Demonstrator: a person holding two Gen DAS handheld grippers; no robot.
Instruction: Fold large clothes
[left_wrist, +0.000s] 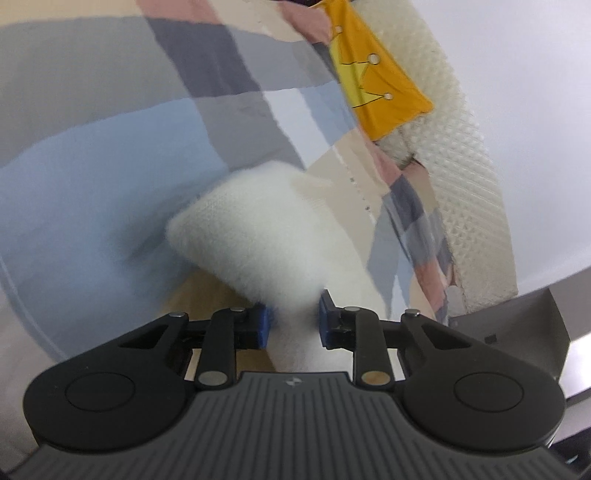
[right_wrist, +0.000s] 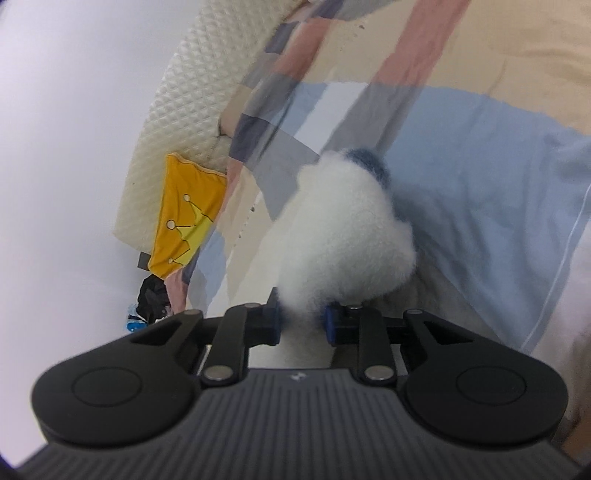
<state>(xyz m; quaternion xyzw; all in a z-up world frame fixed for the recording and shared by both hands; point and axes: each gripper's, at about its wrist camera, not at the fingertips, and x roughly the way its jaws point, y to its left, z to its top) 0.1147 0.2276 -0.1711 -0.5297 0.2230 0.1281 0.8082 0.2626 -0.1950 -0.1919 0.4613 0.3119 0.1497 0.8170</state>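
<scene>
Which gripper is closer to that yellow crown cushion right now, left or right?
Hard to call. Both the left gripper and the right gripper clamp the fluffy white garment, well short of the yellow cushion.

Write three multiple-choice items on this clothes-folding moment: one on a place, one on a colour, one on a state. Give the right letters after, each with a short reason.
1. Where does the yellow cloth with the crown drawing lie?
A. against the cream textured mattress
B. between the tongs
C. on top of the fluffy garment

2. What colour is the fluffy garment held in front of the left camera?
A. red
B. white
C. black

3. How do the left tongs and the right tongs stand?
A. both wide open and empty
B. only the left shut on fabric
C. both shut on the fluffy garment

Answers: 1 A, the yellow cloth sits at the mattress edge beside the patchwork bedsheet. 2 B, the fuzzy fabric is white in both views. 3 C, white fabric is pinched between the blue pads of each.
</scene>
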